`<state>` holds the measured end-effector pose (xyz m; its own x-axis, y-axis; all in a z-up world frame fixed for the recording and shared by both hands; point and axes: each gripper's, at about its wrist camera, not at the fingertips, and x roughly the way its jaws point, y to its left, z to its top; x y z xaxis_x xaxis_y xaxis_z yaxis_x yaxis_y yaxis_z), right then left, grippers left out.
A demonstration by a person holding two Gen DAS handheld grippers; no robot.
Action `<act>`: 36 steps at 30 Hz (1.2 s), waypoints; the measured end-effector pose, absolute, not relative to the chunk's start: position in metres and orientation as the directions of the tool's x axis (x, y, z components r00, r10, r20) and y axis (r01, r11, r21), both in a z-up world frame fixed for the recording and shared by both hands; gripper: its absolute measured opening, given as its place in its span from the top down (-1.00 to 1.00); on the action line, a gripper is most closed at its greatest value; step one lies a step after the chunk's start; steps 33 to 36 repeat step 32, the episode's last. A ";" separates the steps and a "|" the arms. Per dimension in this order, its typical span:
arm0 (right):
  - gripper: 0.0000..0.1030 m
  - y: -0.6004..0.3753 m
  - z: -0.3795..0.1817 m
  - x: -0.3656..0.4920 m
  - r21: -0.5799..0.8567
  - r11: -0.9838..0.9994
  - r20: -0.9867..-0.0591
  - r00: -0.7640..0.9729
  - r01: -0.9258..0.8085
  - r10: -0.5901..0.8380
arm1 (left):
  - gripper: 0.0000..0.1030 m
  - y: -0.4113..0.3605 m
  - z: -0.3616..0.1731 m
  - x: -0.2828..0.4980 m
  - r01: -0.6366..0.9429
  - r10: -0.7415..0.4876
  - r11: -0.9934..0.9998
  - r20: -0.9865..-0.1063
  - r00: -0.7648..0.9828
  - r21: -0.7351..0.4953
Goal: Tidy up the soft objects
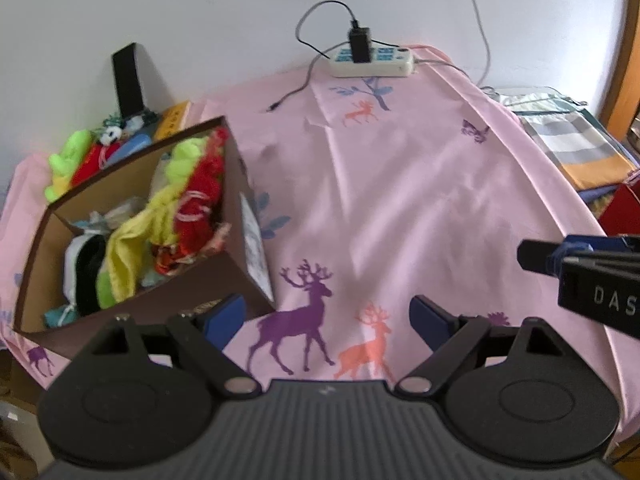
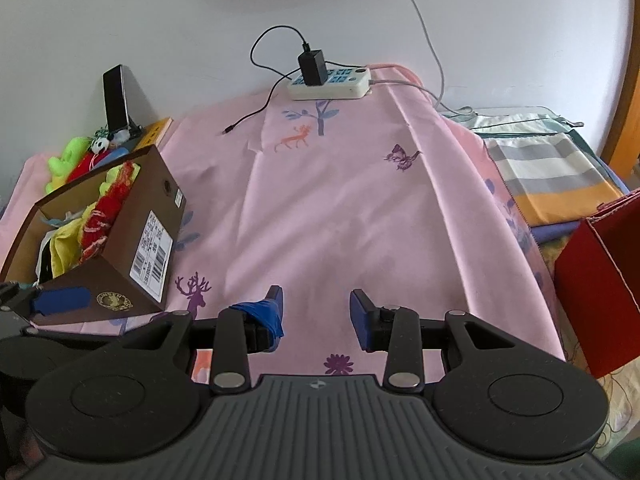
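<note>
Presently — surface: pink deer-print cloth (image 2: 320,200), bare ahead of both tools.
Left gripper (image 1: 326,316): jaws spread wide, nothing between the pads; cloth only beneath.
Right gripper (image 2: 316,312): jaws well apart, empty; one finger wrapped in blue tape.
Task items, boxed: brown cardboard box (image 1: 248,240) at 10 o'clock from the left jaws, just beside the left finger; filled with soft pieces in red, yellow, green, black and white; exact count not readable.
Task items, loose: small heap (image 1: 80,156) at 11 o'clock beyond the box's far wall; green, red, blue and a panda-like toy, roughly four, overlapping.
Key relation: loose heap lies behind the box, well apart from both jaws; box long axis runs near-to-far, slanting leftward; approach judged to pass over or around it.
Nearer hand: left, judged; the right sees box and heap further toward 10 o'clock.
Count: boxes, one; grippers, two; power strip (image 2: 330,82), one, at 12 o'clock by the wall; red container (image 2: 600,280), one, at 3 o'clock.
</note>
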<state>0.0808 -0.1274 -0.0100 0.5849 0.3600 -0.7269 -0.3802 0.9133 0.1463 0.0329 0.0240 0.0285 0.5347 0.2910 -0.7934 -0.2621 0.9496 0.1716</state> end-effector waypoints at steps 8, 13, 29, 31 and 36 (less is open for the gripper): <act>0.61 -0.099 -0.004 0.080 0.143 0.885 -0.730 0.556 -0.443 0.397 | -0.77 0.055 0.042 0.020 -0.338 0.351 0.922 -0.775 0.525 0.189; 0.61 -0.066 0.009 0.077 0.147 0.848 -0.706 0.546 -0.509 0.450 | -0.78 0.087 0.053 0.012 -0.410 0.390 0.894 -0.762 0.517 0.179; 0.61 0.016 0.024 0.061 0.128 0.811 -0.667 0.555 -0.571 0.496 | -0.74 0.156 0.064 -0.011 -0.439 0.374 0.892 -0.729 0.573 0.112; 0.61 0.021 0.025 0.058 0.124 0.815 -0.666 0.561 -0.567 0.492 | -0.67 0.157 0.066 -0.012 -0.433 0.379 0.893 -0.720 0.581 0.122; 0.61 0.023 0.026 0.057 0.121 0.816 -0.664 0.564 -0.565 0.490 | -0.67 0.160 0.066 -0.012 -0.431 0.376 0.895 -0.721 0.583 0.119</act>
